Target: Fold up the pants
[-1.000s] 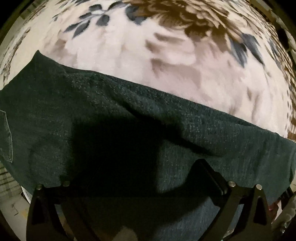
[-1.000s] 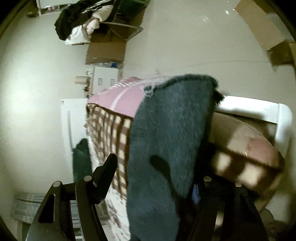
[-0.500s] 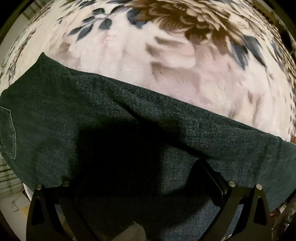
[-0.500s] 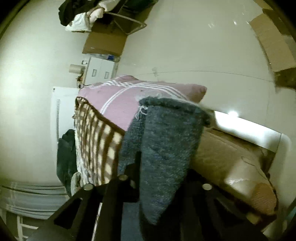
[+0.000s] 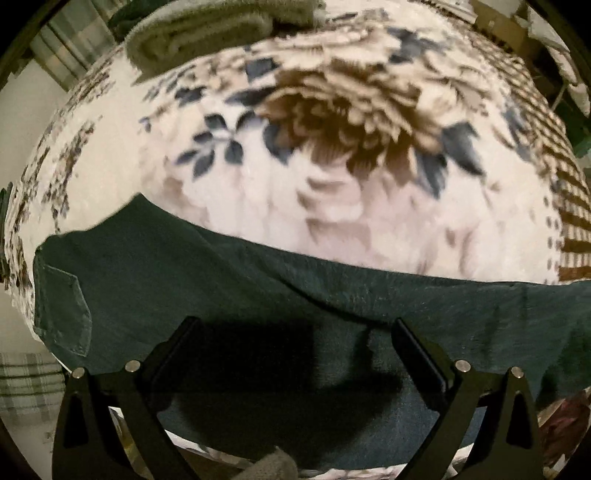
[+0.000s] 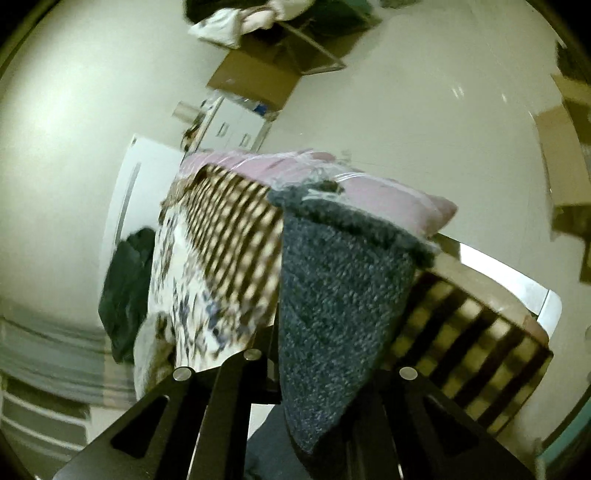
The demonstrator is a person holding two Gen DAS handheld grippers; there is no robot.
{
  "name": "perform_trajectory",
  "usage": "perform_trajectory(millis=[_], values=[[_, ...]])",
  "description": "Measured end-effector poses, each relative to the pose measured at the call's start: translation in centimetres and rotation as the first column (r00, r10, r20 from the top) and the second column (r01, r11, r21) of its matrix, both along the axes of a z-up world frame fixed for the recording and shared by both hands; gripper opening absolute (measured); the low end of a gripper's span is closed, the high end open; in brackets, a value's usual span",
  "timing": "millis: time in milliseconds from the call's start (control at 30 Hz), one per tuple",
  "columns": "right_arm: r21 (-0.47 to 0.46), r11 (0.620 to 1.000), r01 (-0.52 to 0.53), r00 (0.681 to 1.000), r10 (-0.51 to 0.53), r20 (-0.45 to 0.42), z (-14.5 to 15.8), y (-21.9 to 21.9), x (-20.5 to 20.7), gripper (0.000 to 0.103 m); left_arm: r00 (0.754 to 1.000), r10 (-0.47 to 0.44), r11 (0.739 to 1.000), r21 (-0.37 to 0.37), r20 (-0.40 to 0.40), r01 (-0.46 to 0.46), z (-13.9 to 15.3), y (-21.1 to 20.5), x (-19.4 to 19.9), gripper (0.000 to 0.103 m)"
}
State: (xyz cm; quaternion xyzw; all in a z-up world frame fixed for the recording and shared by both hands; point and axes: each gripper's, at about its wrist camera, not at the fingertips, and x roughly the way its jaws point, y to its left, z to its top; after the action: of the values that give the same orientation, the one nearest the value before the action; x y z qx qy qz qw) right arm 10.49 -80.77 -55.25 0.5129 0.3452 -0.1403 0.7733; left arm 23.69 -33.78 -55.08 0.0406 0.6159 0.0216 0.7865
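Dark denim pants [image 5: 229,280] lie spread across the near part of a floral blanket [image 5: 332,206] on the bed, a back pocket [image 5: 62,310] at the left. My left gripper [image 5: 295,332] is open, hovering just above the pants, its shadow on the fabric. My right gripper [image 6: 314,373] is shut on a pant leg end [image 6: 340,295], whose frayed hem stands up in front of the camera, lifted above the bed.
A rolled towel [image 5: 207,33] lies at the blanket's far edge. A checked cover [image 6: 229,229] and pink pillow [image 6: 388,199] lie on the bed. A white bed frame [image 6: 498,266], cardboard boxes [image 6: 255,81] and a clothes pile [image 6: 236,18] are around on the floor.
My left gripper pulled back and up, so more blanket and the towel show. My right gripper closed on the pant leg and swung, bringing the floral blanket into its view.
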Motion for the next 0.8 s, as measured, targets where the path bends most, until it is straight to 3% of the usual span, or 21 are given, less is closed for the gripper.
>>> perform_trajectory(millis=[200, 467, 667, 800], values=[[-0.06, 0.994, -0.09, 0.996, 0.09, -0.004, 3.9, 5.8, 0.8, 0.007, 1.0, 0.002, 1.0, -0.009, 0.026, -0.002, 1.7, 3.0, -0.9, 0.103], [-0.1, 0.97, -0.22, 0.976, 0.219, -0.017, 6.6, 15.3, 1.6, 0.007, 0.996, 0.091, 0.995, -0.042, 0.013, -0.091, 3.1, 9.5, -2.4, 0.103], [-0.122, 0.926, -0.358, 0.934, 0.355, -0.049, 6.7, 24.6, 2.3, 0.007, 0.981, 0.193, 0.978, -0.087, 0.008, -0.191, 4.8, 15.3, -3.7, 0.103], [-0.128, 0.88, -0.456, 0.89, 0.451, -0.072, 5.6, 30.8, 3.0, 0.007, 0.967, 0.253, 0.962, -0.105, 0.003, -0.252, 5.4, 19.4, -4.6, 0.103]])
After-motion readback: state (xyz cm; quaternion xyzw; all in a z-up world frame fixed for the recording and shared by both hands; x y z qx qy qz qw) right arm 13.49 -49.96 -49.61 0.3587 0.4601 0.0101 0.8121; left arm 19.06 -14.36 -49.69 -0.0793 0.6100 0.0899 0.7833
